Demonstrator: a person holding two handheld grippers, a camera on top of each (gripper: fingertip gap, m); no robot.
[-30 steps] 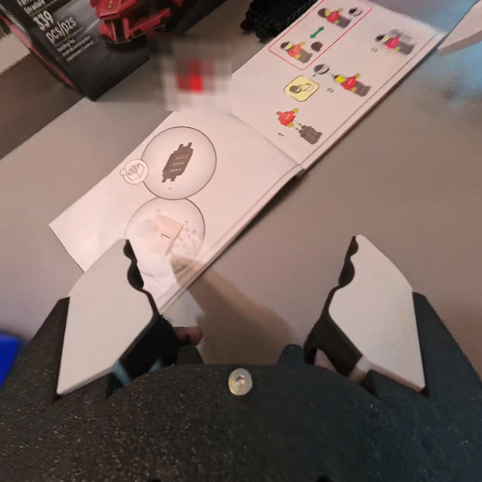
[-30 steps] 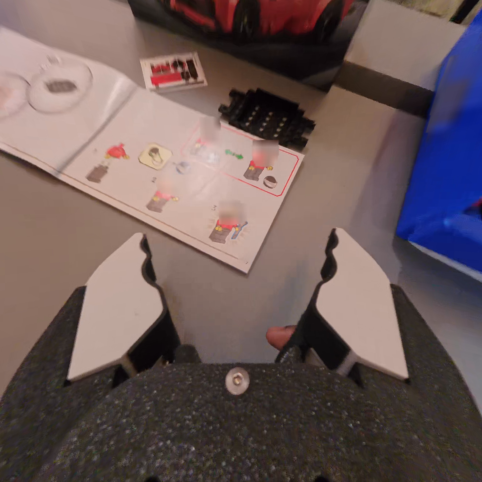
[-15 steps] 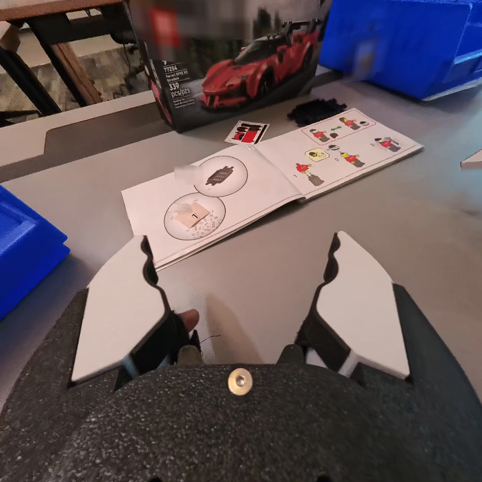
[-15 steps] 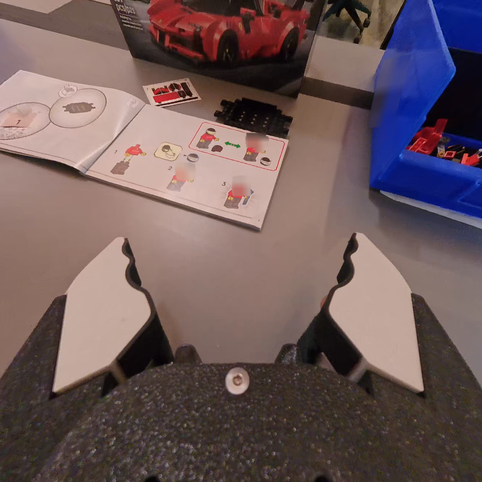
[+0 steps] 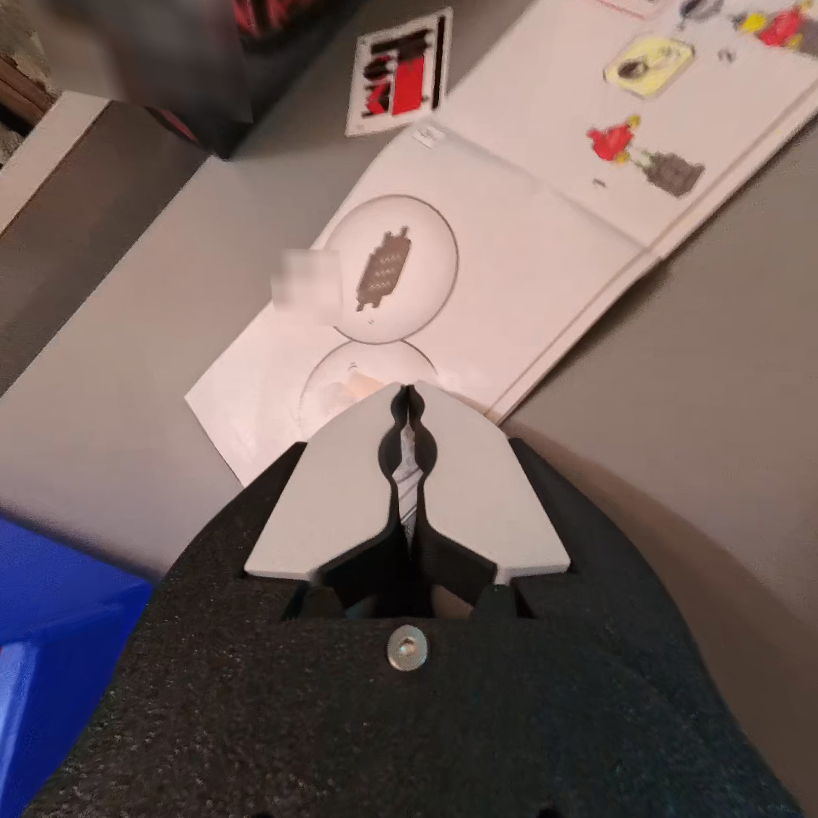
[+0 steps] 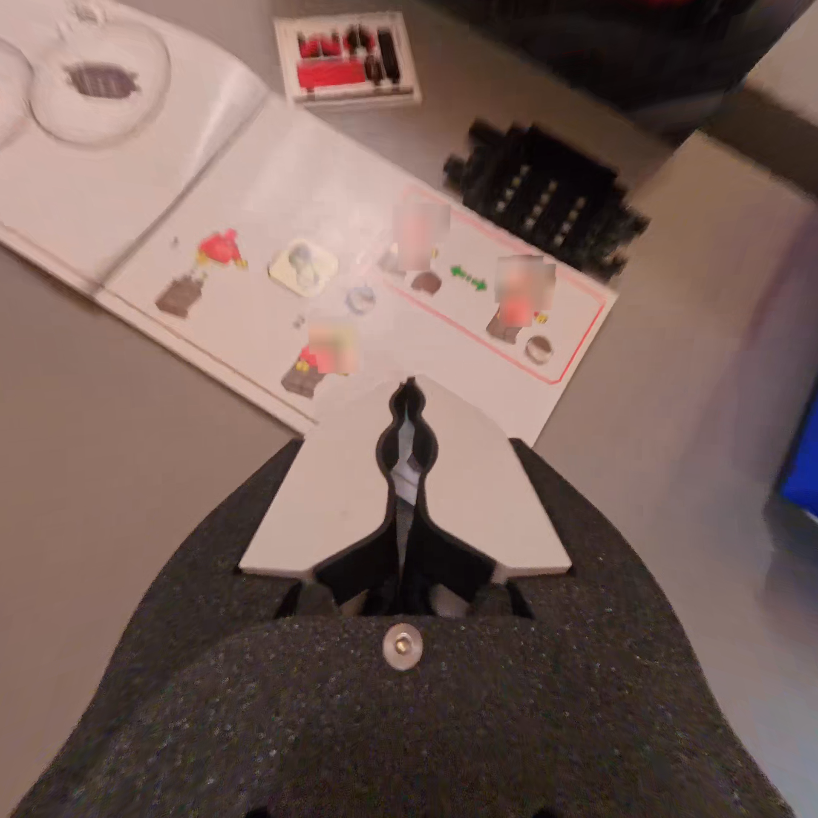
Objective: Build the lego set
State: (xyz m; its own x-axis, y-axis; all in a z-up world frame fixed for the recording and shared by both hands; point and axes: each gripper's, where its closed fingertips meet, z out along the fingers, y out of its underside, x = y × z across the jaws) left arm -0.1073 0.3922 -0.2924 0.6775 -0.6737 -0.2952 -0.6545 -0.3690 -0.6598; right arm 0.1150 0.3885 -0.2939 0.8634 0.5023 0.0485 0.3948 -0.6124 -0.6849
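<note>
Booklet (image 5: 509,248) open flat on grey table (image 5: 664,442), sticker sheet (image 5: 400,71) and black plate (image 6: 544,199) at far edge. Blue bin (image 5: 53,619) near left, contents hidden. Left gripper (image 5: 408,388) and right gripper (image 6: 409,381) both closed, tips together over near edge of pages, nothing gripped.

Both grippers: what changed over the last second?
The left gripper and right gripper went from wide open to fingers shut with nothing between them, tips over the open booklet. The booklet, sticker sheet and black brick plate lie as before.
</note>
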